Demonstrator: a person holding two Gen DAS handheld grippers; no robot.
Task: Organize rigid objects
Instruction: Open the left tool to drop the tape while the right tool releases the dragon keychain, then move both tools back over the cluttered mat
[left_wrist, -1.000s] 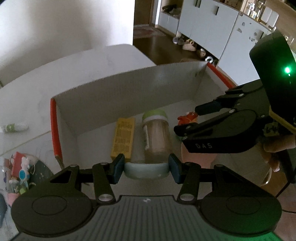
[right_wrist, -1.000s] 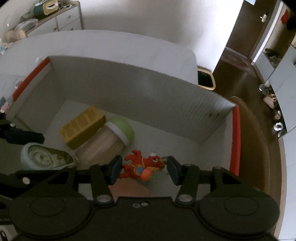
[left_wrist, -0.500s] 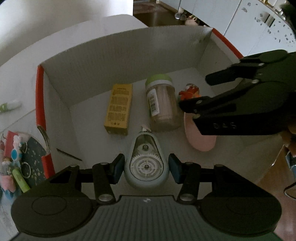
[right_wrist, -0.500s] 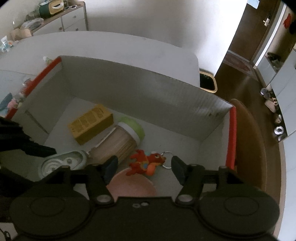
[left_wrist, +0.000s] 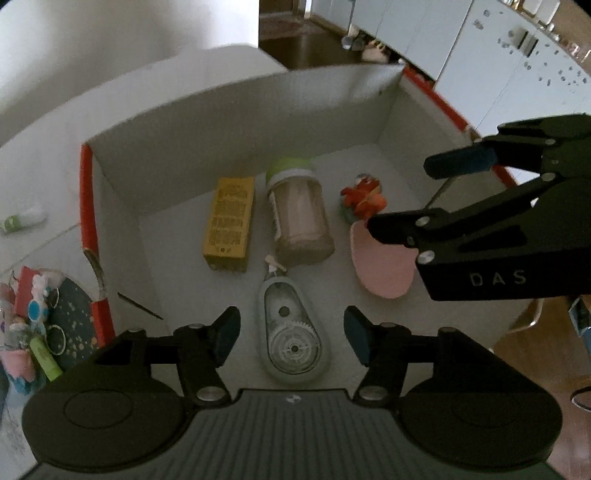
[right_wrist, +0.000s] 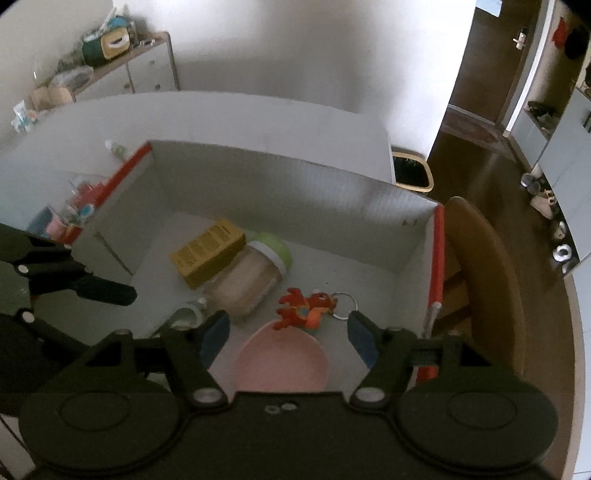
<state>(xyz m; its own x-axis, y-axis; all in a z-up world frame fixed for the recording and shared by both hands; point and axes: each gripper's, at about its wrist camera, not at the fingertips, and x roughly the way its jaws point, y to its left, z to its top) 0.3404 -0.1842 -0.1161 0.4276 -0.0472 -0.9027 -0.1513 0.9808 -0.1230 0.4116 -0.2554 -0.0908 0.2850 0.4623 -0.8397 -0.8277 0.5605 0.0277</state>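
Observation:
A white cardboard box with red edges holds a yellow carton, a green-lidded jar lying on its side, a red dragon keyring, a pink dish and a pale green correction-tape dispenser. My left gripper is open above the dispenser and does not touch it. My right gripper is open and empty above the pink dish and the keyring; it also shows in the left wrist view.
Left of the box, small toys and keyrings lie on the white table, with a small bottle farther back. A wooden chair stands at the box's right side. A bin and cabinets lie beyond.
My left gripper opened and let go of the tape dispenser, which now lies on the box floor. Both grippers rose higher above the box; the right one left the keyring on the floor.

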